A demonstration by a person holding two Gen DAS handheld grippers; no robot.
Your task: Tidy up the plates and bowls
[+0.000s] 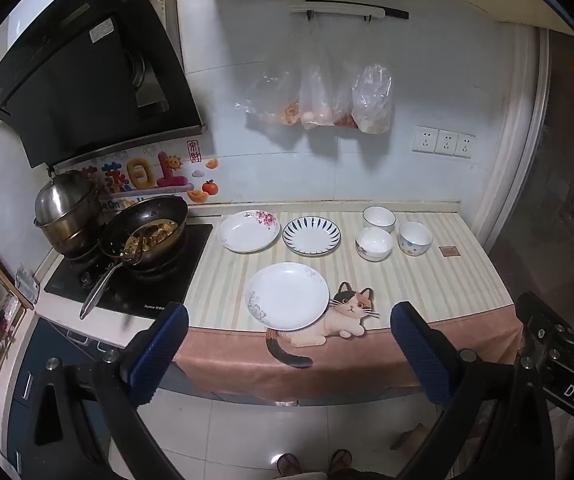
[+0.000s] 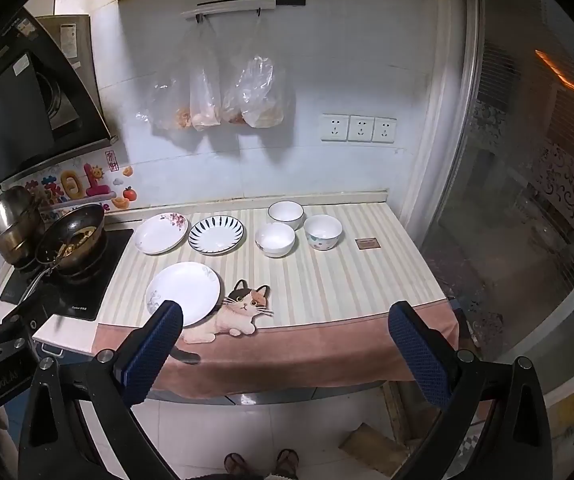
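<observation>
Three plates (image 1: 286, 295) and three bowls (image 1: 374, 243) are sitting apart on the striped counter mat (image 1: 427, 280), right of the wok (image 1: 145, 232). You're holding your left gripper (image 1: 289, 354) and right gripper (image 2: 287, 354) spread wide, gripping nothing, short of the counter's edge.

A round white plate with pink flowers (image 1: 248, 231) is sitting by a round white plate with dark blue stripes (image 1: 311, 235). The cream striped cloth (image 1: 427, 280) is showing a calico cat (image 1: 347, 314).
</observation>
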